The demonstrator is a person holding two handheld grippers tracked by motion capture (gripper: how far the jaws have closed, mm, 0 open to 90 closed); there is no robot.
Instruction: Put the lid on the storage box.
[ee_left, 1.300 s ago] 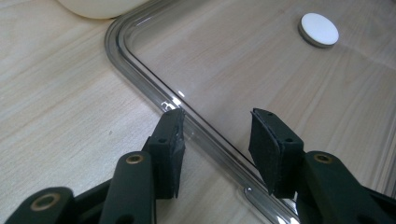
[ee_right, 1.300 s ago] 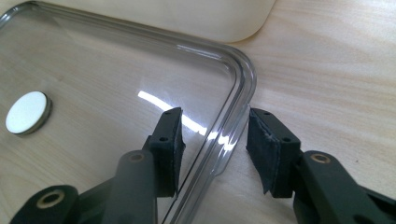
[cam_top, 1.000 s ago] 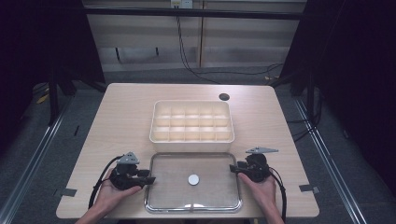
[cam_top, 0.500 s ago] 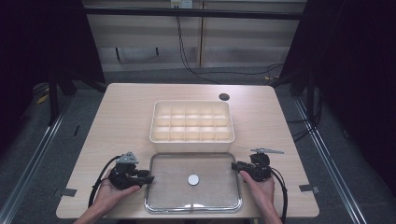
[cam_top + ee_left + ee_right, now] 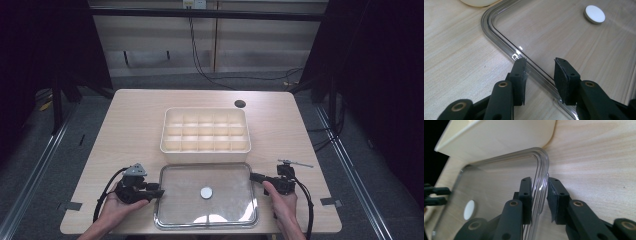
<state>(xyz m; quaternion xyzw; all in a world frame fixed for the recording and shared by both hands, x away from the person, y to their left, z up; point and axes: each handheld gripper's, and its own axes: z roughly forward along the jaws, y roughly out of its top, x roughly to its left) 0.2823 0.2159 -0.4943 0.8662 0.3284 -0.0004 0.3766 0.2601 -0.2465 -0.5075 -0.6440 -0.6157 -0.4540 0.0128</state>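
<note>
Clear lid [image 5: 207, 194] lies flat, left tool [image 5: 540, 72] spread astride its rim, right tool [image 5: 539, 195] seemingly pinching the opposite rim.

Looks like a lab or recording studio, not a home. Bare wooden table [image 5: 140, 125] with a cable hole [image 5: 240, 104], ringed by black curtains [image 5: 45, 45]. Grey floor with metal rails [image 5: 45, 145], loose cables [image 5: 200, 60] along the back wall, tape marks [image 5: 73, 205] at the table's corners.
</note>
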